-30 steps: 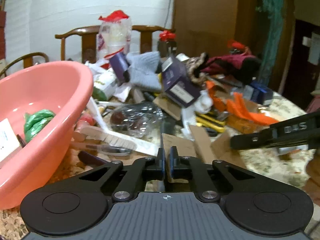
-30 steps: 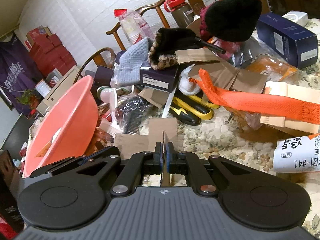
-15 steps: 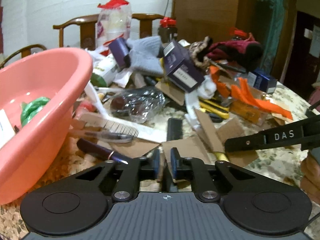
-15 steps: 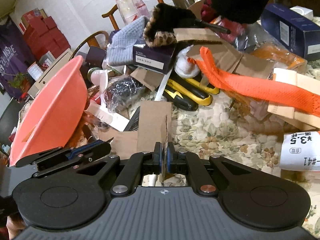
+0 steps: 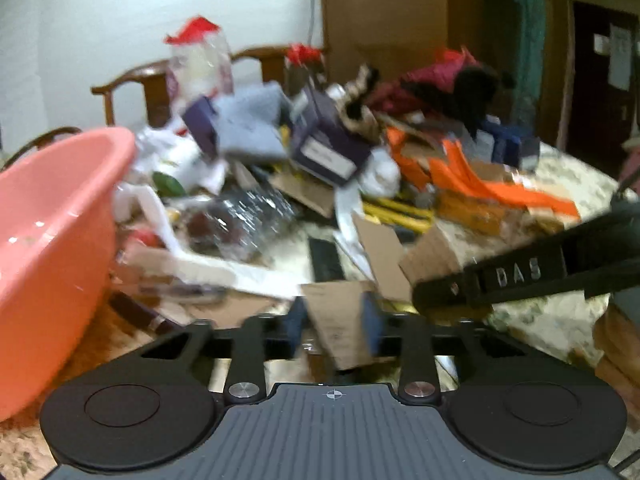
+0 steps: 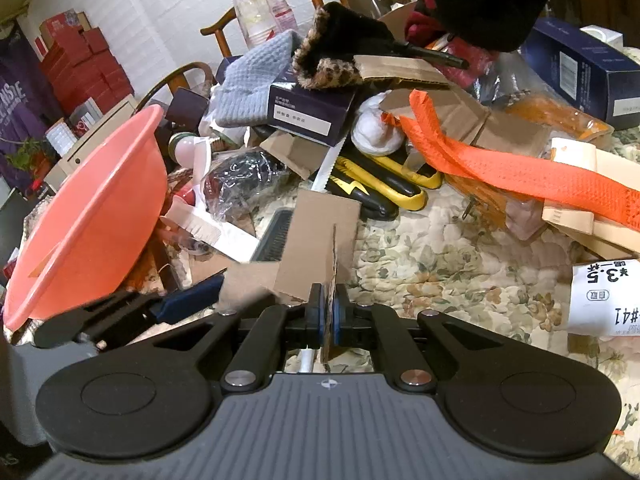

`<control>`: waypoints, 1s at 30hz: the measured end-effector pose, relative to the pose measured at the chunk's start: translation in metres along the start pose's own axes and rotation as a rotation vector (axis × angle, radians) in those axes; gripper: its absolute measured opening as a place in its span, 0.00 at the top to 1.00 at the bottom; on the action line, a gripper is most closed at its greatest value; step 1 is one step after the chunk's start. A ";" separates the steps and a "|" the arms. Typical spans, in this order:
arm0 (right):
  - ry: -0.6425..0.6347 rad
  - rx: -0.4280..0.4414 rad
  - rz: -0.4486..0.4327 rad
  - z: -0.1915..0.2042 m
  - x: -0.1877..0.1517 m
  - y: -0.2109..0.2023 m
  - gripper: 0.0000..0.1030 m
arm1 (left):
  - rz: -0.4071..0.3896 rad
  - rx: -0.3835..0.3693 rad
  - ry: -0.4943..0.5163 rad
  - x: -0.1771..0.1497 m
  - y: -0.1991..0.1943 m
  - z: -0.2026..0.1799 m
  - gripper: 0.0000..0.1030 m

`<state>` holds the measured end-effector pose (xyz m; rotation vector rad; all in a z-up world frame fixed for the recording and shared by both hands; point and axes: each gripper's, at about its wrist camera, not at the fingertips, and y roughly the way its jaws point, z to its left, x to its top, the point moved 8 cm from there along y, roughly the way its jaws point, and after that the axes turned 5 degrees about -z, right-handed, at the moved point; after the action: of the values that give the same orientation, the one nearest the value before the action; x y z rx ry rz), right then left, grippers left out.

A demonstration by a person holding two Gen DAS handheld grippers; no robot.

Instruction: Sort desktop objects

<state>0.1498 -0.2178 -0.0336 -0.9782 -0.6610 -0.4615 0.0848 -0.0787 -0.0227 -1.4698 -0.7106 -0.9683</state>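
Right gripper point(image 6: 328, 314): fingers pressed tight on a thin edge of brown cardboard point(image 6: 320, 240), pinching it; the flat part sticking up and forward, above the flowery counter point(image 6: 432, 264). Left gripper point(image 5: 334, 320): fingers spread a little, just closing in, with another bit of cardboard point(image 5: 340, 320) leaning between them; right finger touching it, left finger with a small gap, so not squeezed; picture blurry here. Off to the left of both pairs of fingers: big pink tub point(image 6: 92, 216), tipped on its side. Just ahead of the right fingers, a bit left: black comb point(image 6: 276, 236) lying under the cardboard, and a white brush point(image 6: 200, 228) beside it. Straight ahead, farther off: yellow and black knives point(image 6: 380, 188), then a dark purple box point(image 6: 312, 112) with a grey knit cloth point(image 6: 256, 80) and a furry leopard thing point(image 6: 332, 60) on top. Ahead and to the right: long orange strap point(image 6: 500, 164) across the pile, dark blue box point(image 6: 580, 68) far right, white paper with numbers point(image 6: 604, 300) near the right edge. From the left camera, right gripper seen as a black bar point(image 5: 520, 276) to the right of the left fingers.
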 end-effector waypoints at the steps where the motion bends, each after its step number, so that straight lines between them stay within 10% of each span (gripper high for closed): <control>1: 0.004 0.004 0.001 0.000 0.000 0.000 0.94 | 0.002 -0.013 -0.039 0.002 -0.002 0.006 0.88; 30: 0.123 0.177 -0.009 0.028 0.005 -0.031 0.95 | -0.114 -0.142 -0.176 0.024 -0.057 -0.006 0.95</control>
<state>0.1252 -0.2091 0.0001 -0.7736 -0.5851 -0.4586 0.0453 -0.0797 0.0254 -1.6684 -0.8759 -1.0005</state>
